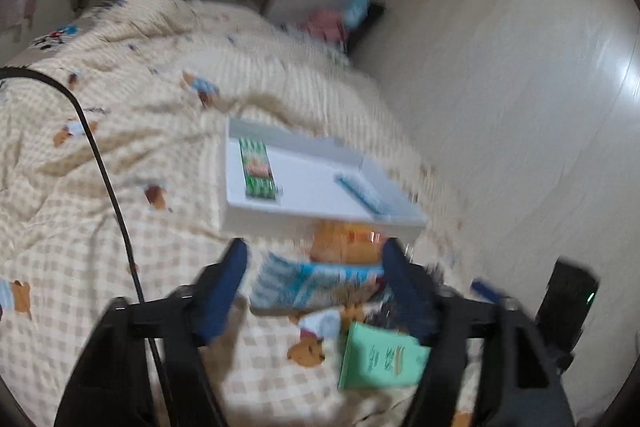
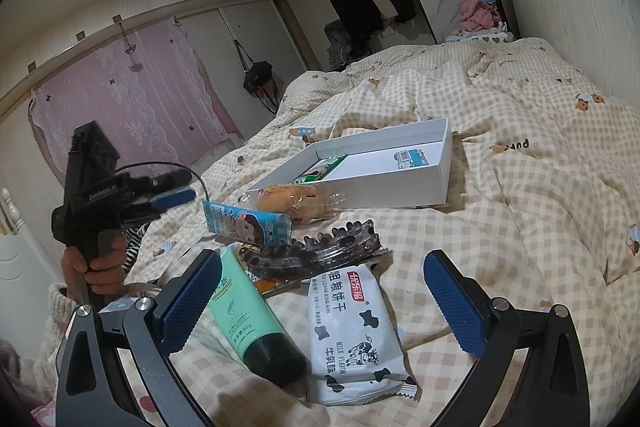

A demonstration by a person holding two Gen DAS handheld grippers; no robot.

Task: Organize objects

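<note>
A white shallow box (image 2: 436, 163) lies on the bed, holding a green packet (image 1: 258, 169) and a small blue-white item (image 2: 410, 158). In front of it lie wrapped bread (image 2: 296, 205), a blue cartoon snack packet (image 2: 248, 223), a dark hair claw (image 2: 320, 247), a green tube (image 2: 252, 315) and a white milk-biscuit packet (image 2: 352, 335). My left gripper (image 1: 316, 267) is open in the air, with the blue snack packet (image 1: 312, 287) showing beyond its fingers. My right gripper (image 2: 320, 291) is open, low over the tube and biscuit packet, gripping nothing.
The checked quilt (image 2: 520, 211) is rumpled and rises behind the box. A hand (image 2: 96, 267) holds the left gripper (image 2: 186, 185) at the bed's left side. Its black cable (image 1: 104, 171) trails over the quilt. The wall (image 1: 520, 107) borders the bed's far side.
</note>
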